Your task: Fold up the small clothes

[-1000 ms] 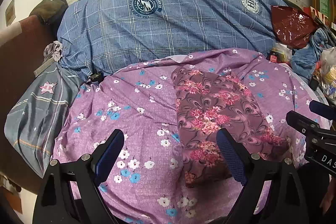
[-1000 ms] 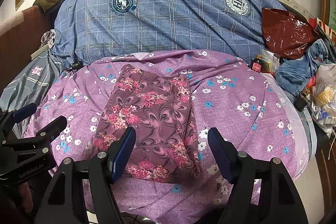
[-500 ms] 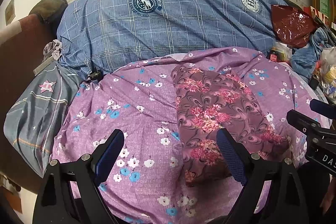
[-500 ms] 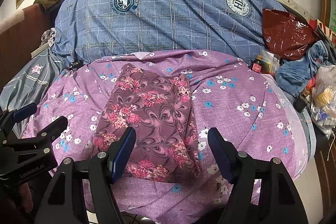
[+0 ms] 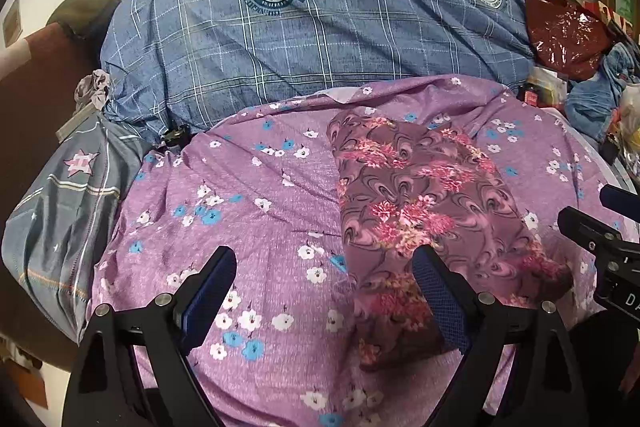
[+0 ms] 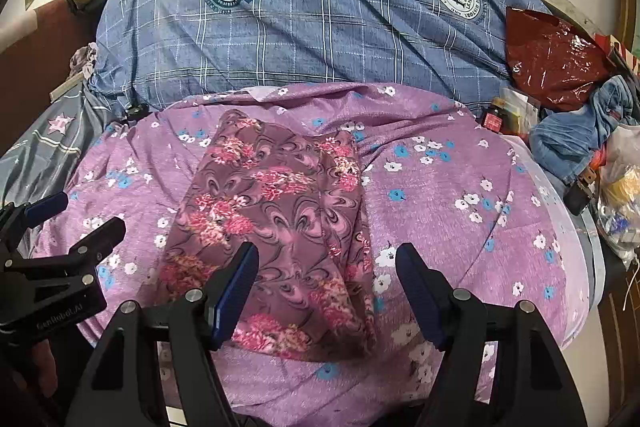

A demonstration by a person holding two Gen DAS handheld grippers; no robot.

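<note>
A mauve garment with pink flower print (image 5: pixel 420 203) lies folded lengthwise and flat on the purple floral bedspread (image 5: pixel 248 211). It also shows in the right wrist view (image 6: pixel 276 219). My left gripper (image 5: pixel 324 269) is open and empty, held above the near left of the garment. My right gripper (image 6: pixel 326 267) is open and empty above the garment's near right edge. Each gripper shows at the side of the other's view: the right one (image 5: pixel 600 223) and the left one (image 6: pixel 68 223).
A big blue checked duvet (image 6: pixel 320 27) lies along the back wall. A grey star pillow (image 5: pixel 68 203) sits at the left. A red plastic bag (image 6: pixel 552 55), blue clothes (image 6: pixel 580 139) and clutter crowd the right edge of the bed.
Almost nothing has changed. Both views have shifted very slightly; the garment lies as before and both grippers stay open.
</note>
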